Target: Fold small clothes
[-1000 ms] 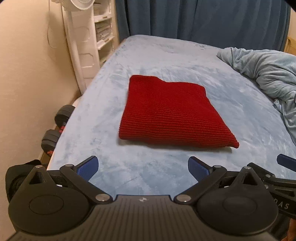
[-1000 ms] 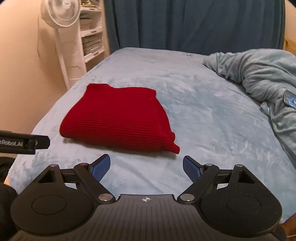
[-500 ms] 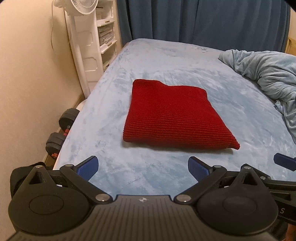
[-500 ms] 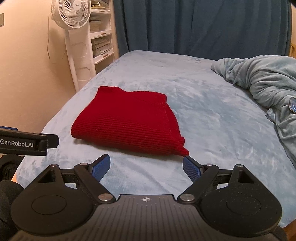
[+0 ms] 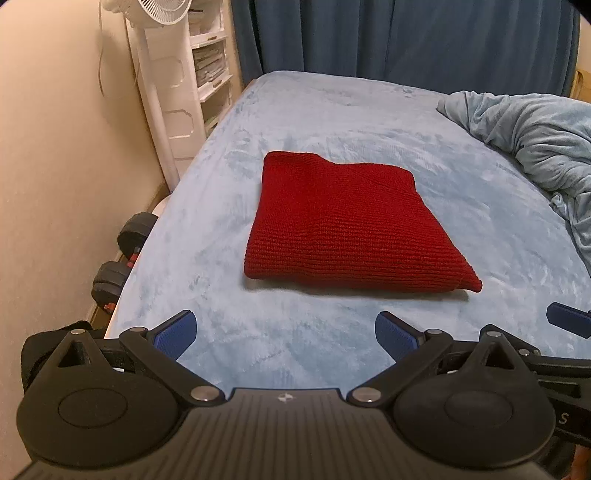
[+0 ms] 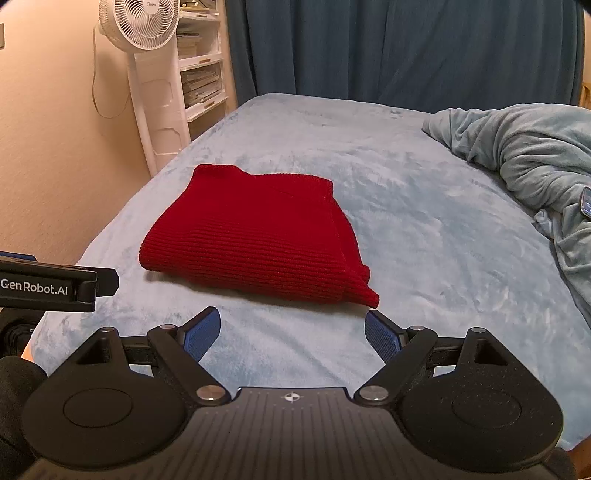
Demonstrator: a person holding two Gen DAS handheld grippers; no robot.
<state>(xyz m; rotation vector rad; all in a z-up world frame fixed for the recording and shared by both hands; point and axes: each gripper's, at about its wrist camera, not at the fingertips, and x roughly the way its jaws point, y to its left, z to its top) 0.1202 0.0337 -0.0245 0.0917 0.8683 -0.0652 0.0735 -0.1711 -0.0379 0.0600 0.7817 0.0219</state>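
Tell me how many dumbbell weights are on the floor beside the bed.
2 dark weight ends show in the left wrist view, between wall and bed: one farther back, one nearer. The bed may hide more.

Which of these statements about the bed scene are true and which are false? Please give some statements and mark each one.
1. The red knit garment lies folded on the light blue bed cover. True.
2. The left gripper is shut on the garment. False: its jaws stand open, apart from the garment, with only bed cover between them.
3. A crumpled blue blanket lies to the right of the garment. True.
4. The right gripper holds a corner of the garment. False: it is open and holds nothing.
5. A white fan stands by the wall. True.
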